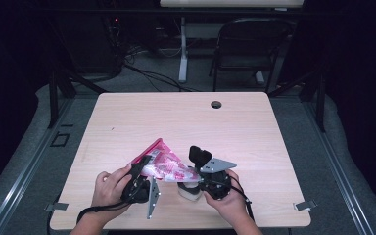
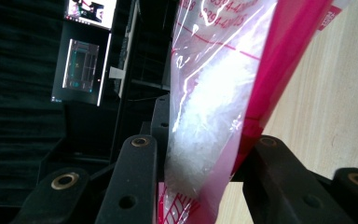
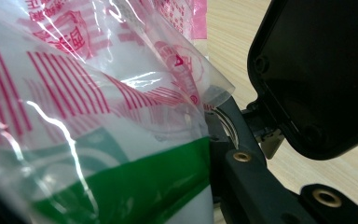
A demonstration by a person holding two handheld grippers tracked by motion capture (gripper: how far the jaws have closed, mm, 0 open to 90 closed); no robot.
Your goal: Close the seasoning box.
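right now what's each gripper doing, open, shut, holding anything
Left gripper: closed on the clear plastic bag with pink print.
Right gripper: shut; what it grips cannot be told.

Black tool (image 1: 144, 169), brass-ringed screws, trailing cable

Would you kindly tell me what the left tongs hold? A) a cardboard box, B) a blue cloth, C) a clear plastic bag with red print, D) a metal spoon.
C: the left tongs have a clear, red-printed plastic bag with white contents clamped between the jaws.
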